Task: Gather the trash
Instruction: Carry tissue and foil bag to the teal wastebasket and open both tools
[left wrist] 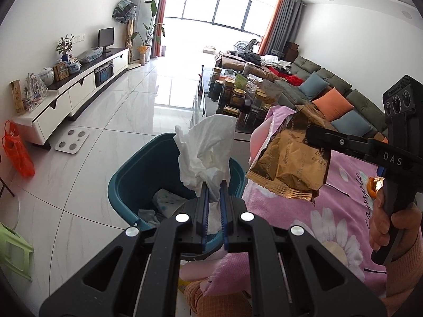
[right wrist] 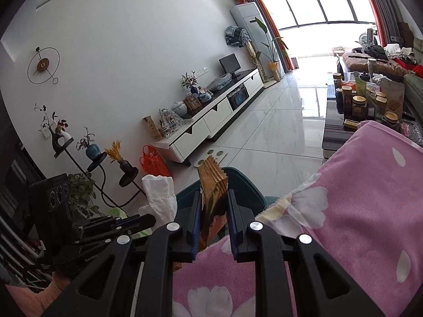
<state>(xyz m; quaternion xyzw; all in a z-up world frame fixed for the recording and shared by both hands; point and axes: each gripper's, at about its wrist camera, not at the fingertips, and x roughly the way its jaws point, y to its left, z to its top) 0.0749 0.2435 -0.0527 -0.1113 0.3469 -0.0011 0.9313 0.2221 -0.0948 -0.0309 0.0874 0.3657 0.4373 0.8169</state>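
The teal bin (left wrist: 124, 182) stands on the pale tiled floor, just beside the edge of a pink flowered blanket (left wrist: 341, 185). Crumpled paper already lies in the bottom of the bin.

The left gripper (left wrist: 214, 185) is clamped narrow on a white tissue (left wrist: 203, 153); the tissue stands up from between the blue pads, directly above the bin's opening. A tail of it hangs down between the jaws toward the bin.

The right gripper (right wrist: 213, 195) is pinched on a gold snack wrapper (right wrist: 212, 182), whose serrated end sticks up past the fingertips. In the left wrist view the wrapper (left wrist: 288, 163) hangs at the bin's blanket-side rim, partly over the blanket, beside the tissue and apart from it. A hand (left wrist: 391, 219) in a pink sleeve holds that gripper's handle, on the far side of the blanket from the bin.
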